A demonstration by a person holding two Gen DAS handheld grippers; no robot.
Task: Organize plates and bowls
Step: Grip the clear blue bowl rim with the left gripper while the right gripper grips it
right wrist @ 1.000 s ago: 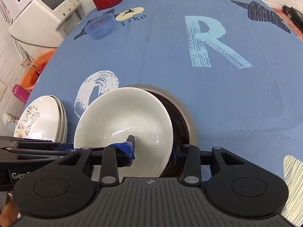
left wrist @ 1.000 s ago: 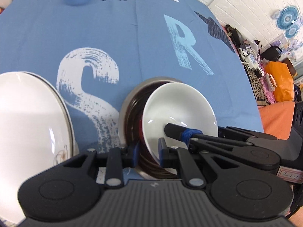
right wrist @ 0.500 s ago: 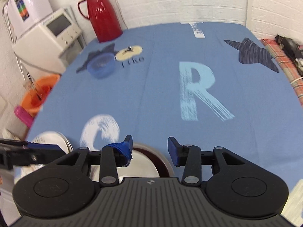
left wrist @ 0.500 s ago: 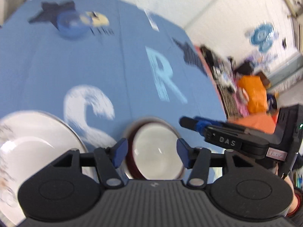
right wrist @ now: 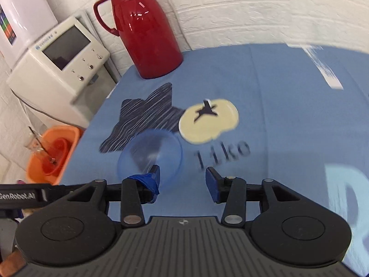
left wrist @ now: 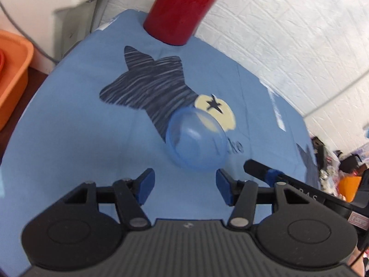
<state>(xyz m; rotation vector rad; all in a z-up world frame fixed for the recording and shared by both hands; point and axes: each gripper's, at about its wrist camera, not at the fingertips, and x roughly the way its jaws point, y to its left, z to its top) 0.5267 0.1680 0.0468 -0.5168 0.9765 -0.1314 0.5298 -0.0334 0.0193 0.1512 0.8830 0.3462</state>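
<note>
Just ahead of my left gripper (left wrist: 183,185), on the blue tablecloth (left wrist: 76,138), sits the translucent blue bowl (left wrist: 197,139). It rests where the dark striped star print (left wrist: 150,87) meets the cream circle print (left wrist: 216,112), covering part of both and the start of the word "like". My left gripper hangs released, its blue-padded jaws spread wide with bare cloth between them, the bowl close in front of the tips but not between them. My right gripper (right wrist: 182,180) is released too, jaws apart and holding nothing; from its camera the blue bowl (right wrist: 150,155) lies near its left fingertip, whose blue tape overlaps the bowl's near rim in the view, though I cannot tell whether they touch. Beyond the star, at the table's far edge by the white brick wall, stands a red thermos jug (right wrist: 144,30). Off the table to the left are a white appliance with a screen (right wrist: 58,62) and an orange basin (right wrist: 54,152).
</note>
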